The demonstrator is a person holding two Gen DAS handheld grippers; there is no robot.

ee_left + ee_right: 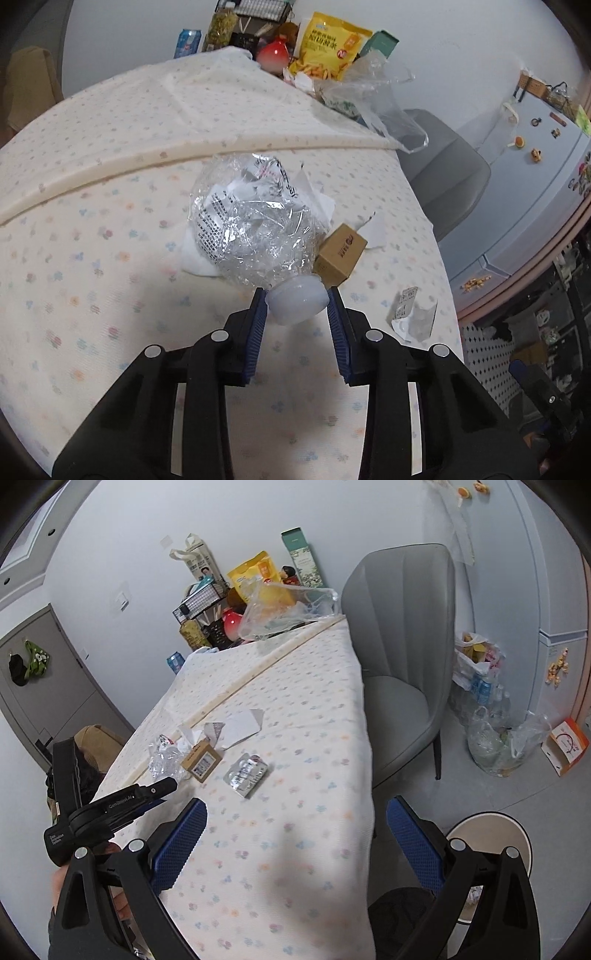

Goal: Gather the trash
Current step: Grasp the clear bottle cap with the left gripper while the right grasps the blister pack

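Trash lies on the table (110, 206): my left tongs (296, 295) squeeze the white cap of a crushed bottle (251, 229), because the cap is hard and easy to hold. A small box (340, 254) touches the bottle, and a wrapper (412, 312) lies near the box. My right tongs (295, 827) are wide and hold nothing, ready for more.

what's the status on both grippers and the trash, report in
Left gripper shut on crushed bottle's white cap. Right gripper open, empty. Small box touching bottle, blister pack still on table.
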